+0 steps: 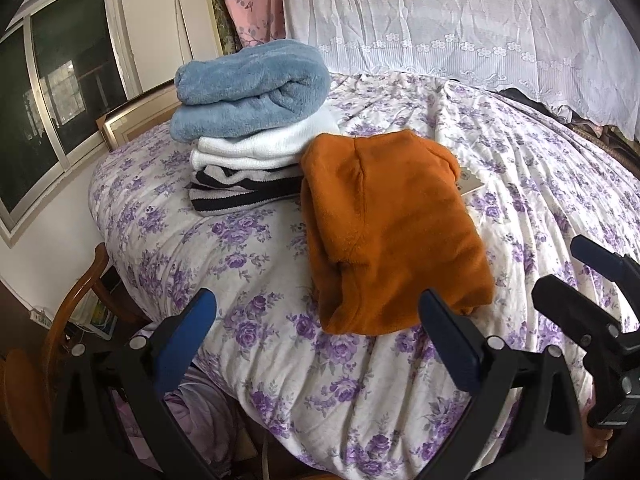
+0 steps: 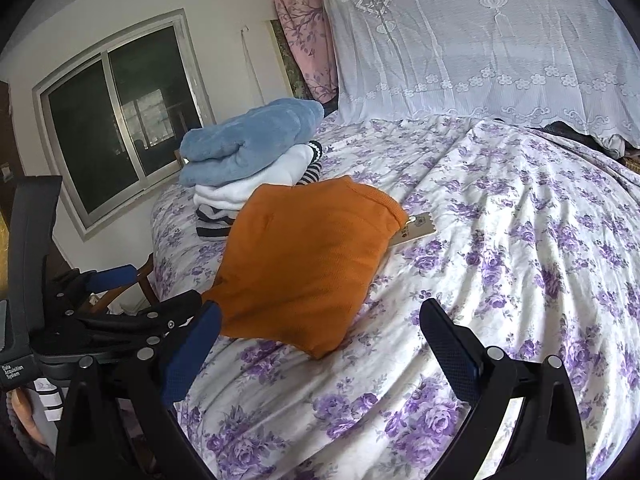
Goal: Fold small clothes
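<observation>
Orange garment (image 1: 394, 236) is lying folded mid-bed (image 1: 520, 184), touching a stack of 3 folded pieces (image 1: 248, 128) at its 10 o'clock. Left gripper (image 1: 318, 330) & right gripper (image 2: 320, 338) are hovering, jaws wide, holding nothing. Probably just stacking left; no unfolded clothes showing.

Folded orange fleece garment (image 2: 308, 260) lying on the purple-flowered bed quilt (image 2: 520, 280).
Right tongs (image 2: 320, 344) hover spread just before it, holding nothing.
</observation>
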A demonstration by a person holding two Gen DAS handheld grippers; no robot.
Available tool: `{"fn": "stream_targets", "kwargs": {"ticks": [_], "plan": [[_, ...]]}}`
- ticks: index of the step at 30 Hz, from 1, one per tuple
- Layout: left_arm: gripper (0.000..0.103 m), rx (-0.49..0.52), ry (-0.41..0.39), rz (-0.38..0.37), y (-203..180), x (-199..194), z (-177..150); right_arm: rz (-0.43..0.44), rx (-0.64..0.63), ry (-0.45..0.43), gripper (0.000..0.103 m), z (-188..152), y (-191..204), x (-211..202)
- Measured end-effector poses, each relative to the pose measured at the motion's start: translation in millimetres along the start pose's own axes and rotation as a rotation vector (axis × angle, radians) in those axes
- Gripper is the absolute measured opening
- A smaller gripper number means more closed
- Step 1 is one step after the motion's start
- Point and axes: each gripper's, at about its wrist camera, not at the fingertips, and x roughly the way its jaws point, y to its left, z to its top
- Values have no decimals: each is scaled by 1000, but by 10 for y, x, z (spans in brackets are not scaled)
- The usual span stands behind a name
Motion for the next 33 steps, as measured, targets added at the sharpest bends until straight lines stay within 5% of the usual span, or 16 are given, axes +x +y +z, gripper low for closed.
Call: {"fn": "stream_targets", "kwargs": {"ticks": [33], "plan": [[99,2,20,2,-17,14,-3,17,9,-2,100,1,14,-4]]}}
